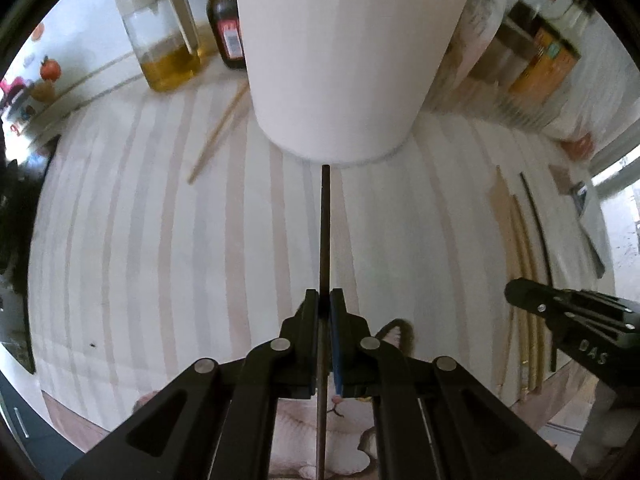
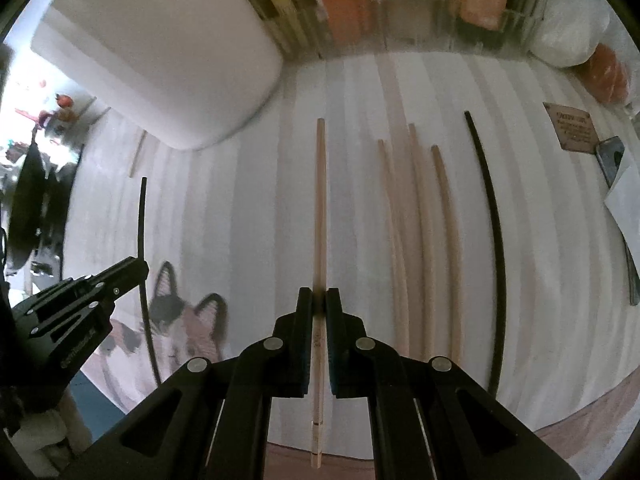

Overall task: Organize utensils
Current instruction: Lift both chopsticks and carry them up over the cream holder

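At the far left edge of the desk (image 1: 120, 208), which is covered in a striped cloth, stand an oil jug (image 1: 162, 28) and a dark sauce bottle (image 1: 226, 20). Just in front of them one pale chopstick (image 1: 218, 132) lies loose on the cloth, slanting toward the white holder (image 1: 344, 56) that stands toward the desk's far edge.

The left tongs (image 1: 325, 300) are clenched on a dark chopstick (image 1: 325, 224). It runs straight out from the jaws, and its tip sits just short of the holder's base. A cat-print patch shows under these tongs at the near edge.

Further right, the right tongs (image 2: 319, 300) are clenched on a light wooden chopstick (image 2: 319, 200), which points toward the far edge and a row of clear containers (image 2: 400, 8). Whether that stick is lifted or resting on the cloth I cannot tell.

To the right of it three more pale chopsticks (image 2: 416, 220) lie side by side, and a black chopstick (image 2: 494, 220) lies beyond them, nearer the right edge.

I judge the step in hand to be carrying gripped sticks to the holder, with sorting barely begun, since five are loose. The next move would call for raising the dark stick above the holder's rim, tipping it upright, then releasing it inside. The rim is out of view, so the height needed is uncertain.
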`<state>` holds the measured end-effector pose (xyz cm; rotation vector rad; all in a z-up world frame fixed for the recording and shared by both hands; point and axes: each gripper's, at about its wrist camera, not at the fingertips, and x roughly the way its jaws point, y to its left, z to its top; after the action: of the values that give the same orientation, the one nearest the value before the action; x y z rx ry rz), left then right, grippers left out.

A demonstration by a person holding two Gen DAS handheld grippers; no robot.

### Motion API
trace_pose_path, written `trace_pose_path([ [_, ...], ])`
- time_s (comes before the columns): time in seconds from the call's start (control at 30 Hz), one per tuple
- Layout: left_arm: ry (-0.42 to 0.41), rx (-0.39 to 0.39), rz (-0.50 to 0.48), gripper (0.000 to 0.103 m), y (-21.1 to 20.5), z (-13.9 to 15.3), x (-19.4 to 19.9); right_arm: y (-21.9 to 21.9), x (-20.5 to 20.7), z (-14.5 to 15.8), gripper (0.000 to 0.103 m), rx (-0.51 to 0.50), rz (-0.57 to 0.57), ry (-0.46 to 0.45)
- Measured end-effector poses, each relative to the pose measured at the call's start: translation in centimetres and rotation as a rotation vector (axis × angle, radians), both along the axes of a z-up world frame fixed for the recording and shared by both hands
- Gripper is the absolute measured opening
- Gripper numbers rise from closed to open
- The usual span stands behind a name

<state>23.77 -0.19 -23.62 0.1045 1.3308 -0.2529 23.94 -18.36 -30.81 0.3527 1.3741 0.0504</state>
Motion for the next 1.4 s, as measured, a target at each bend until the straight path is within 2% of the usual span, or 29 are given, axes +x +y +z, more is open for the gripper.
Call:
trace_pose_path([
  [0.27, -0.075, -0.05, 0.013, 0.003, 0.5, 3.9, -0.1, -0.2, -0.6, 2.4, 0.006, 0.022, 0.013, -0.08],
  [0.63, -0.157, -0.045, 0.03, 0.003, 0.6, 6.6, 0.0, -0.1, 0.9, 6.2, 0.006, 0.031, 0.017, -0.192],
  [1.4, -0.389, -0.103, 0.096, 0.002, 2.0, 15.7, 1.5, 1.3, 3.2, 16.0, 0.006, 0.067, 0.009, -0.455],
])
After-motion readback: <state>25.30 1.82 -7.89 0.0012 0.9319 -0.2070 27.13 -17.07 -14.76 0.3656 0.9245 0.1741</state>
